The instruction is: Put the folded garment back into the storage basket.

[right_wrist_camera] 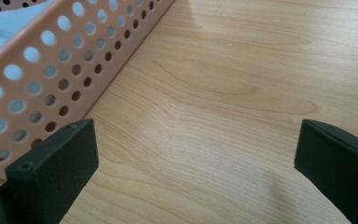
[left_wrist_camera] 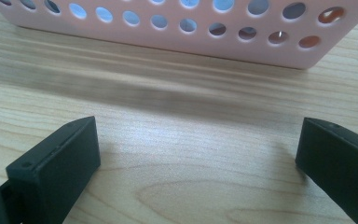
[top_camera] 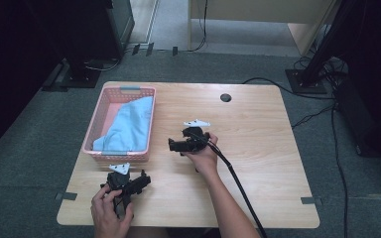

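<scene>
I see both tools spread wide and empty over the worktop [top_camera: 258, 124]: left tool [left_wrist_camera: 198, 154] facing the pink basket [top_camera: 124, 91], right tool [right_wrist_camera: 196, 158] beside it.

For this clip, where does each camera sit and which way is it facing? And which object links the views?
High view: fixed above the person's side, looking forward and down on the wooden table; both forearms, the left gripper and the right gripper show.
Left gripper view: rides the left gripper, low over the table, facing the pink basket's perforated wall; its two black fingers stand wide apart.
Right gripper view: rides the right gripper, looking along the basket's side; fingers wide apart.
Shared: the pink basket, and the blue cloth seen through its holes.
</scene>
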